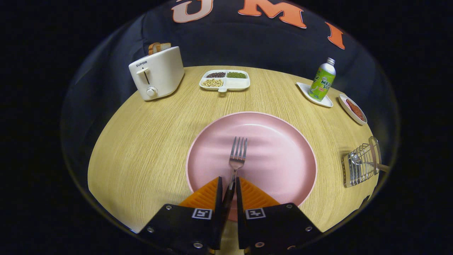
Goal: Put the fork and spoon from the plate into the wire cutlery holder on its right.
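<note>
A steel fork (237,156) lies over the pink plate (283,156), tines pointing away from me. Its handle runs back between my two fingers, and my gripper (229,186) is shut on that handle, just above the plate's near rim. To the right of the plate stands the wire cutlery holder (361,164). A spoon (357,160) with a wooden handle rests in the holder, its bowl toward the plate.
The round wooden table (141,141) carries a white toaster (157,72) with bread at the far left and a divided dish of beans (225,80) at the back. A green bottle (322,80) on a white tray and a small dish (352,109) stand at the far right.
</note>
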